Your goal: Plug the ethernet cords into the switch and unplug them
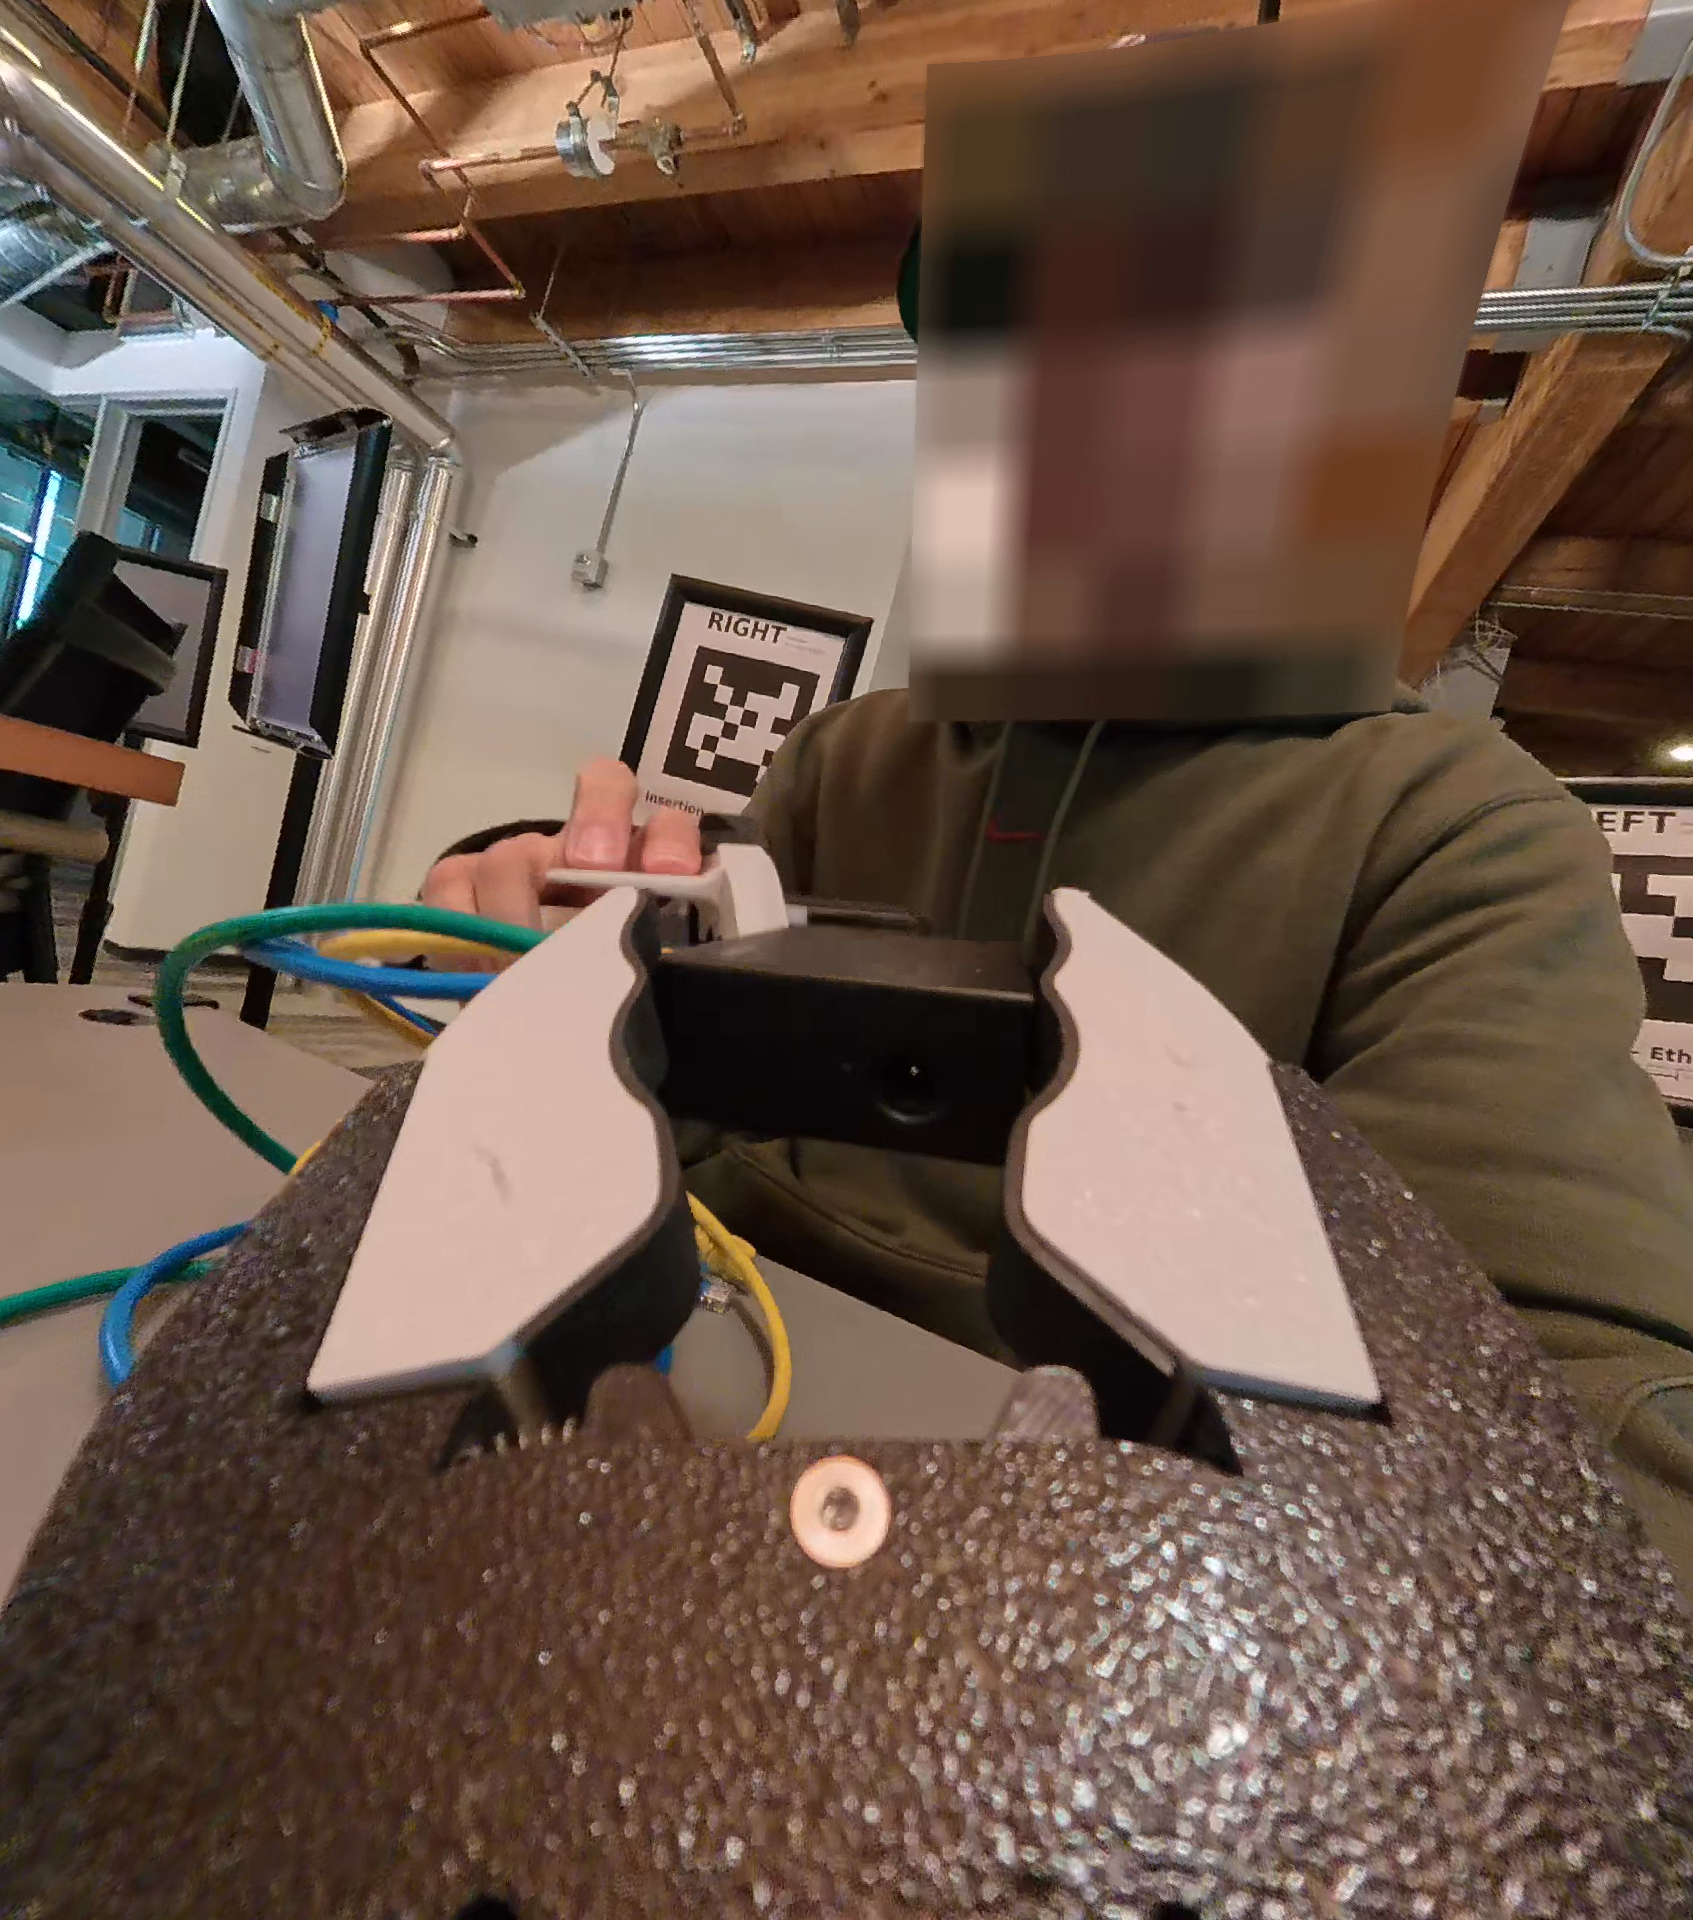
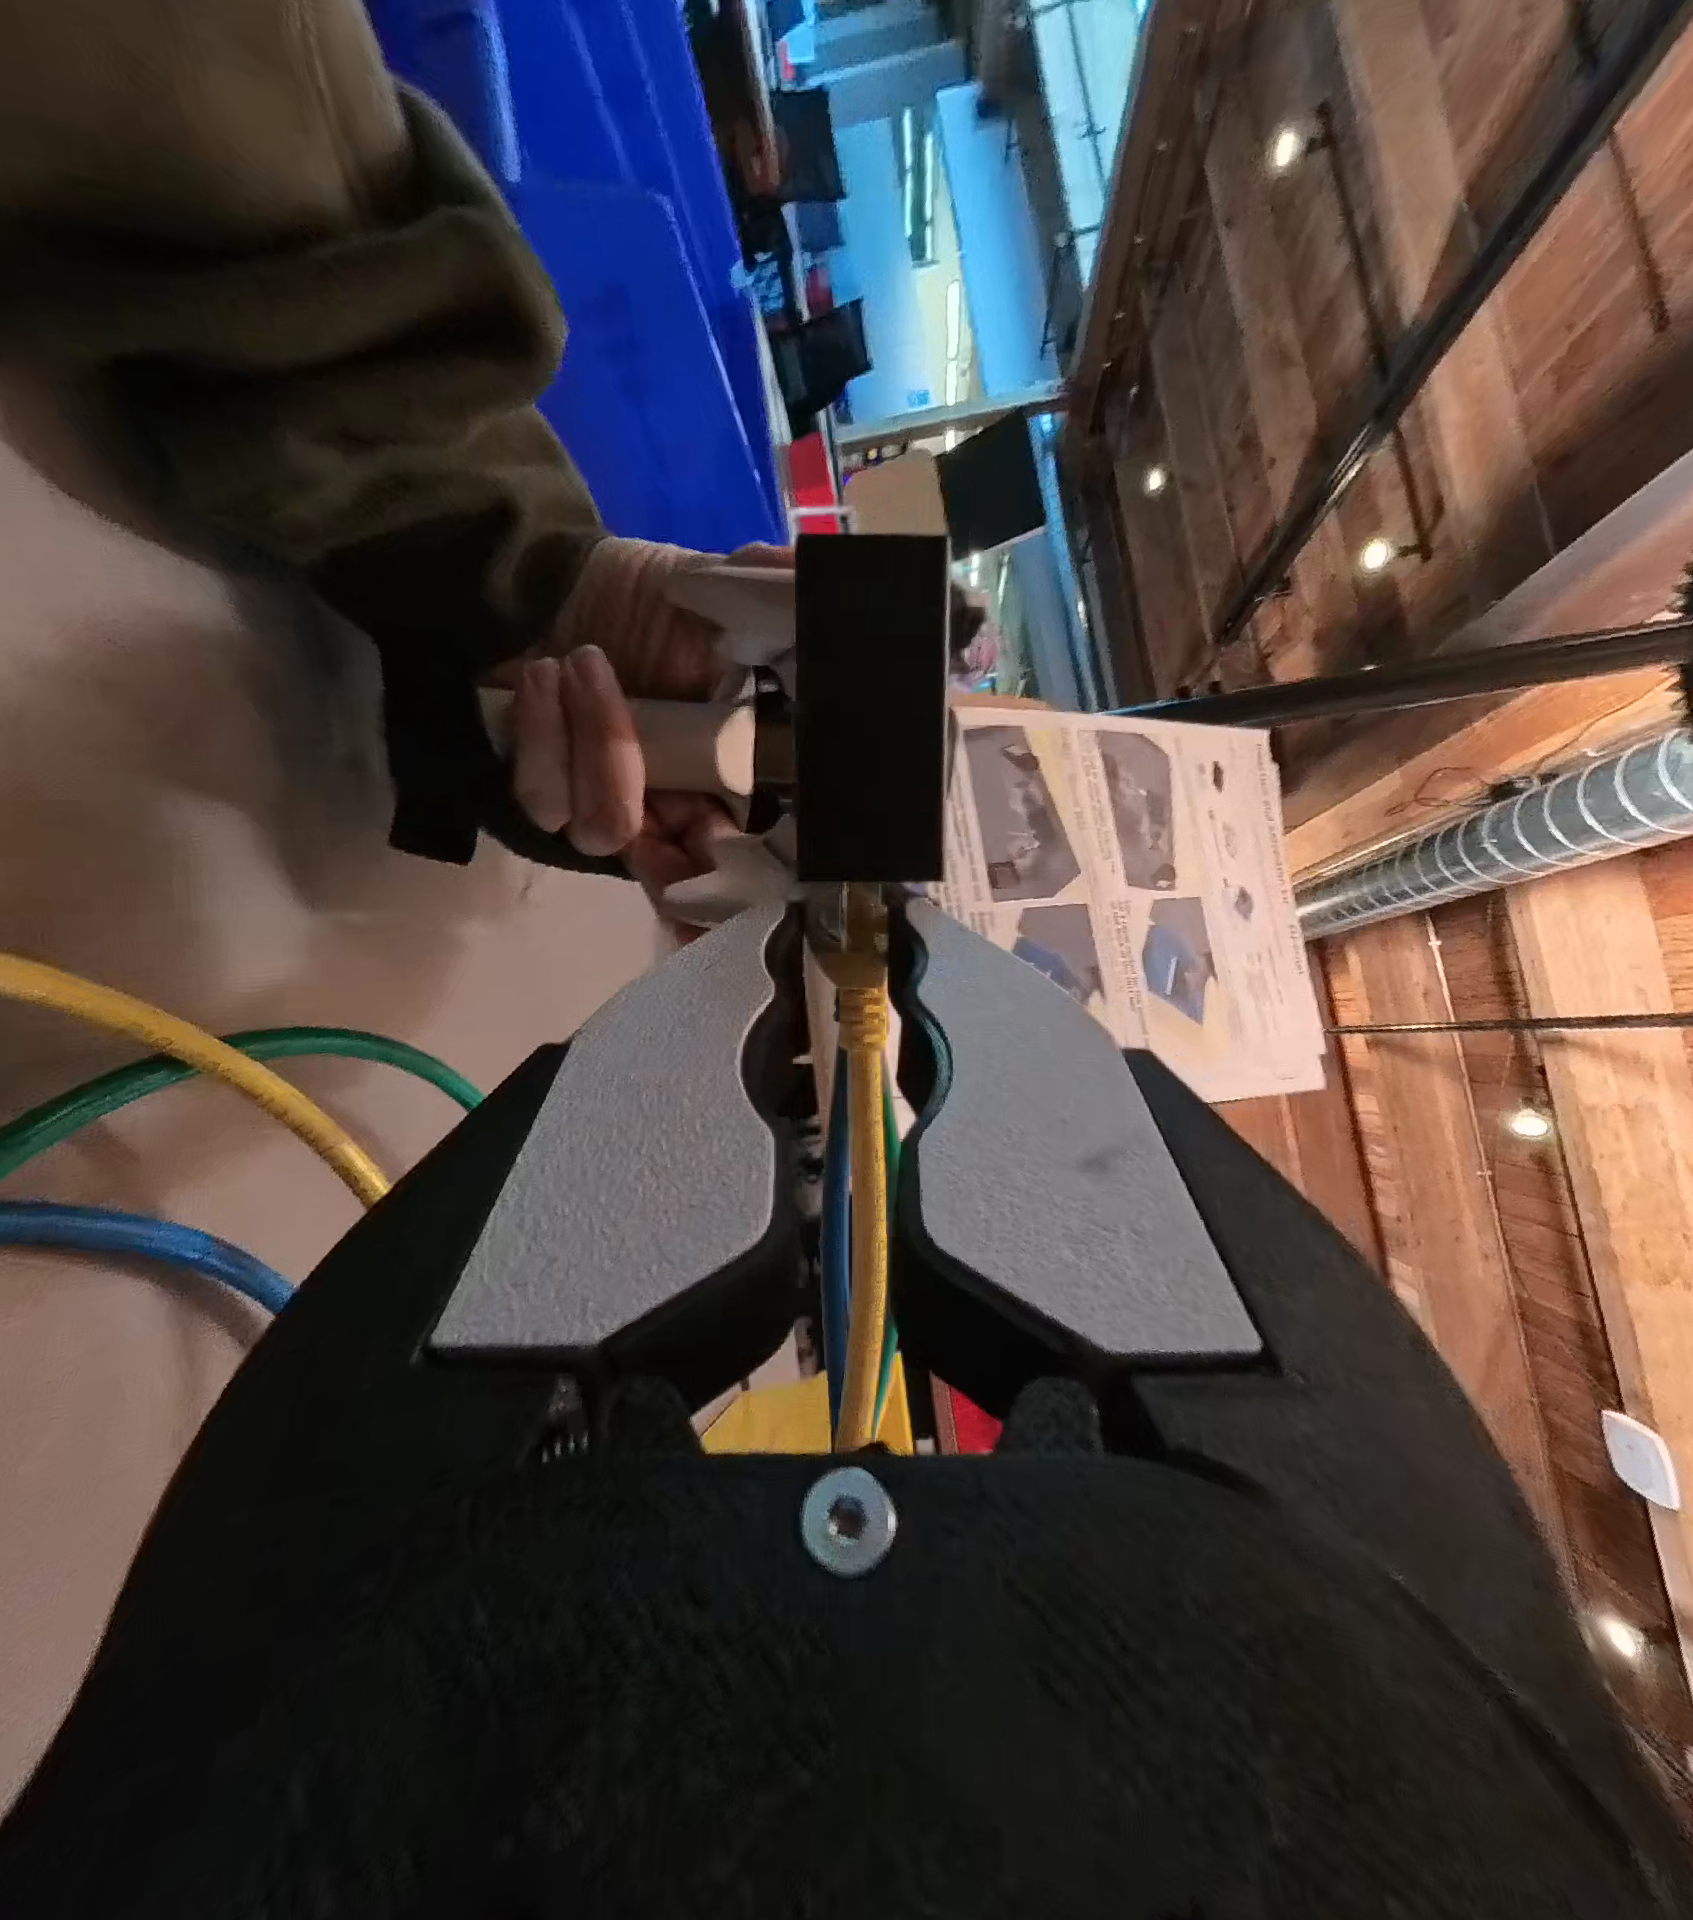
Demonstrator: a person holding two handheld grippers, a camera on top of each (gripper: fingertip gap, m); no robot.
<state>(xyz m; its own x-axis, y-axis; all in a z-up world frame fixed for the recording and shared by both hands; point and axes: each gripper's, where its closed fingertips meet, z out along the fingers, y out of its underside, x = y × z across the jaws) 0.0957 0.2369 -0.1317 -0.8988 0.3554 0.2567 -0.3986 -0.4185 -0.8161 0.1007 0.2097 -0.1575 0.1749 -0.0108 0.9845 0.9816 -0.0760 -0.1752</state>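
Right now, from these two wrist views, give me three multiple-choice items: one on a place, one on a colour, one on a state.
1. Where is the black switch?
A. flat on the table
B. between the left gripper's fingers
C. on a chair

2. What colour is the cord between the right gripper's fingers?
A. red
B. white
C. yellow

3. How is the right gripper?
A. shut on the yellow cord's plug
B. wide open, empty
C. holding the switch

Answers: 1 B, both fingers press the switch's ends. 2 C, a yellow cord runs up the gap. 3 A, the fingers pinch its plug at the switch.
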